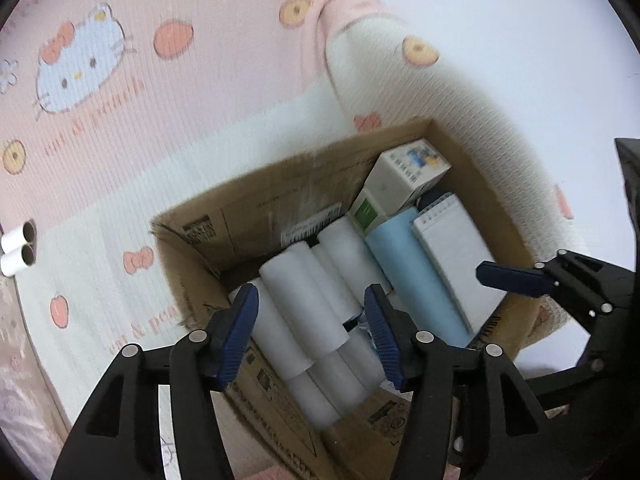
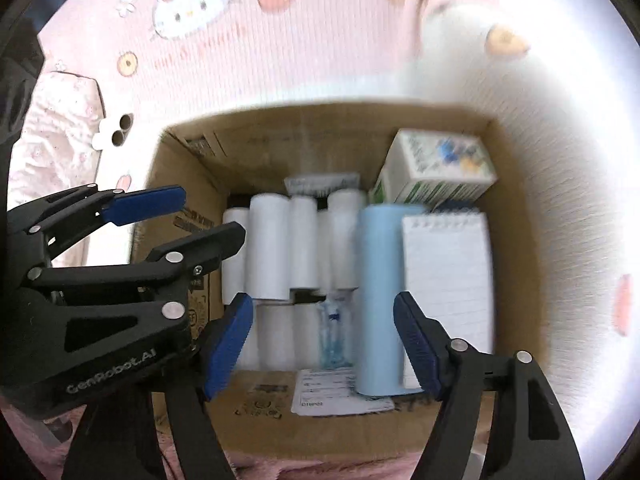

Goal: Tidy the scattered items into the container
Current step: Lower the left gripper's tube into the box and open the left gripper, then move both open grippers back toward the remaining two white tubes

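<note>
An open cardboard box (image 1: 256, 200) (image 2: 260, 144) sits on the mat. It holds several white paper rolls (image 1: 300, 300) (image 2: 268, 248), a light blue roll (image 1: 412, 276) (image 2: 378, 292), a spiral notepad (image 1: 452, 248) (image 2: 448, 280), a white-green carton (image 1: 400, 184) (image 2: 436, 172) and a clear blue-tinted packet (image 2: 332, 332). My left gripper (image 1: 312, 336) hovers open and empty over the rolls. My right gripper (image 2: 324, 340) hovers open and empty over the box's near side. Two white rolls with brown cores (image 1: 18, 248) (image 2: 114, 132) lie on the mat left of the box.
A pink and white Hello Kitty mat (image 1: 120, 100) (image 2: 280, 40) covers the floor, with a rolled-up edge (image 1: 400, 60) at the right. The other gripper shows in each view (image 1: 560, 280) (image 2: 100, 240). A pink textured cloth (image 2: 52, 128) lies far left.
</note>
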### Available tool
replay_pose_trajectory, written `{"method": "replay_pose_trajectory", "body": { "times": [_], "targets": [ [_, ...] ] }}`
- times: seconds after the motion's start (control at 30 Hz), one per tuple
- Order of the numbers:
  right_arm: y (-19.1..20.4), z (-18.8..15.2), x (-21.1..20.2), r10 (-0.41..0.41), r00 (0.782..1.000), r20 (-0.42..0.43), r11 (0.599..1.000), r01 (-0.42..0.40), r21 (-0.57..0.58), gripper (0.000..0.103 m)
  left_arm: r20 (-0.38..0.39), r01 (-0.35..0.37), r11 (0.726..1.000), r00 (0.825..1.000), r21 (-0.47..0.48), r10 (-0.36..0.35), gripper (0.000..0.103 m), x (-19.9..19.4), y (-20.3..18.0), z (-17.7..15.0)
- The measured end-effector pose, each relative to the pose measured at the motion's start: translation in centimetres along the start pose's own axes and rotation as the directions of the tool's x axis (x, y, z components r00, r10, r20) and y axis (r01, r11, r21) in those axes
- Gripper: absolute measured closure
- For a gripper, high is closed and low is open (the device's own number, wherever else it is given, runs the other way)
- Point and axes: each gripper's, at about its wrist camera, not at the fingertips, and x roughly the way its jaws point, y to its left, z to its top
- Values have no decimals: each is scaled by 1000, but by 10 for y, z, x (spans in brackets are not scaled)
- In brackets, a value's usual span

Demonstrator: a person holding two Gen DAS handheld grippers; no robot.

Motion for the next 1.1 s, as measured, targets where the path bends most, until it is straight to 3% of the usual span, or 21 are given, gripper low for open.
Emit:
{"method": "replay_pose_trajectory", "body": {
  "times": [0.07, 0.2, 0.33, 0.5, 0.6, 0.73, 0.87, 1.0, 1.1],
  "targets": [
    [-15, 11, -27, -5, 999, 40, 1000, 5, 0, 32, 54, -6, 1000, 999, -8, 7, 43, -13, 5, -3],
    [-6, 0, -43, -53, 994, 98, 999, 54, -7, 29, 155, 2, 999, 988, -47, 5, 43, -41, 28, -12],
    [23, 5, -36, -123, 984, 129, 990, 130, -53, 28, 217, -12, 998, 976, -67, 26, 41, -62, 58, -24],
    [62, 18, -22, -143, 974, 173, 978, 167, -129, 27, 242, -62, 996, 967, -65, 76, 41, -72, 104, -50],
    [83, 32, -17, -165, 968, 189, 966, 197, -169, 27, 226, -133, 988, 963, -72, 146, 41, -70, 139, -63],
    [107, 54, -5, -149, 971, 187, 955, 190, -227, 27, 135, -228, 966, 960, -120, 244, 41, -59, 186, -75],
    [139, 82, 15, -137, 974, 182, 941, 185, -282, 27, 103, -194, 960, 970, -201, 218, 41, -57, 227, -84],
    [172, 109, 30, -98, 981, 168, 929, 151, -338, 27, 84, -207, 948, 969, -243, 233, 41, -53, 262, -88],
    [199, 129, 42, -86, 983, 162, 909, 144, -390, 27, 76, -168, 945, 977, -281, 197, 41, -48, 294, -88]
  ]
}}
